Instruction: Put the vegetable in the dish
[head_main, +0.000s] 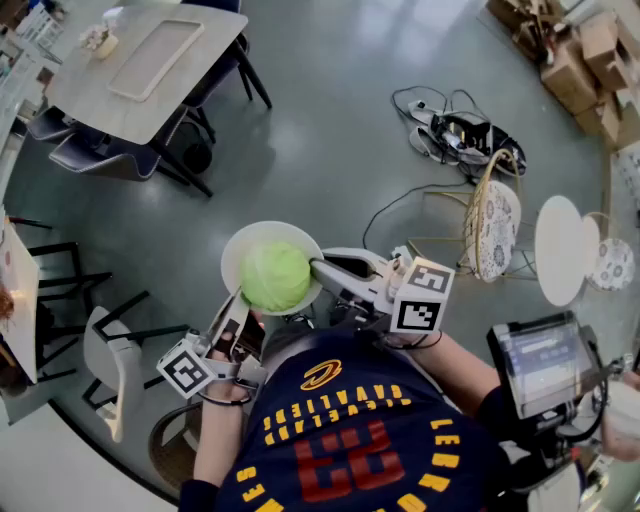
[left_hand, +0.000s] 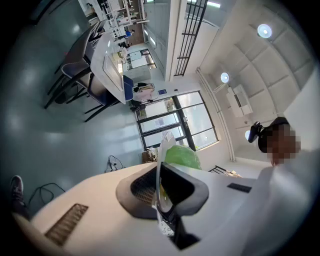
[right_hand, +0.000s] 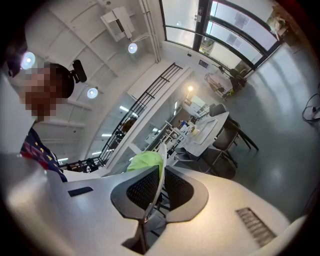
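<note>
A navy jersey (head_main: 340, 440) bears yellow lettering and red numerals. The white left tool (head_main: 238, 305) and right tool (head_main: 322, 268) each carry a black-and-white marker cube (head_main: 422, 297).

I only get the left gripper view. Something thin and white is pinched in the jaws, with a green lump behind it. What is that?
Observer: The head view shows it is the rim of a round white dish, and the green lump is a leafy vegetable lying in it.
Operator: Is the dish standing on a table?
Observer: No. It is held in the air over the floor; the nearest table stands well away from it.
Operator: What is the other gripper doing?
Observer: The right gripper is clamped on the opposite side of the rim.
</note>
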